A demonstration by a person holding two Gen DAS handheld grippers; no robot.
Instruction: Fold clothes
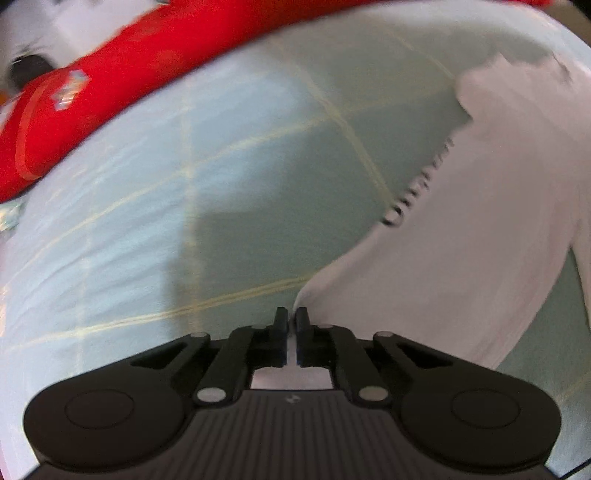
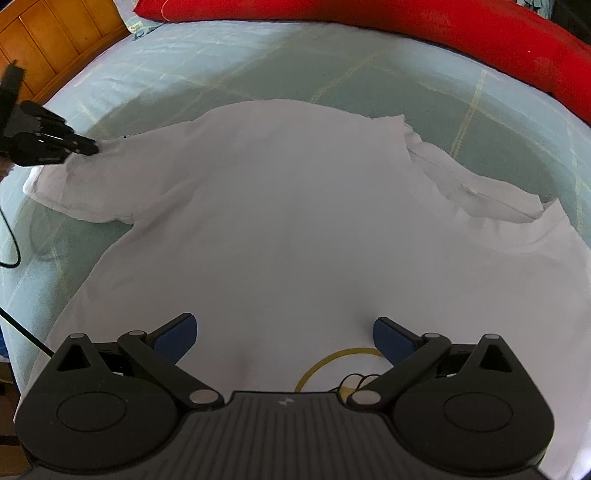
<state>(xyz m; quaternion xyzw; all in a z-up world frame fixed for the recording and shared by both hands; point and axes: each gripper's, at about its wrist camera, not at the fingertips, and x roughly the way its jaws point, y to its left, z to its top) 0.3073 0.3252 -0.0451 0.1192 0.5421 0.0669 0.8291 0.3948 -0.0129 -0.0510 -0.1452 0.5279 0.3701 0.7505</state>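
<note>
A white T-shirt (image 2: 295, 221) lies spread on a pale green checked bedsheet (image 2: 184, 74), its collar (image 2: 546, 236) at the right. My left gripper (image 1: 291, 317) is shut on the shirt's sleeve edge (image 1: 461, 229), which trails off to the right; it also shows in the right wrist view (image 2: 86, 146) at the left sleeve. My right gripper (image 2: 284, 336) is open above the shirt's body, holding nothing. A yellow printed ring (image 2: 332, 365) on the shirt lies between its fingers.
A long red pillow (image 2: 443, 26) runs along the far side of the bed and shows in the left wrist view (image 1: 110, 85). A wooden bed frame (image 2: 48, 40) stands at the upper left. A black cable (image 2: 14, 254) hangs at the left.
</note>
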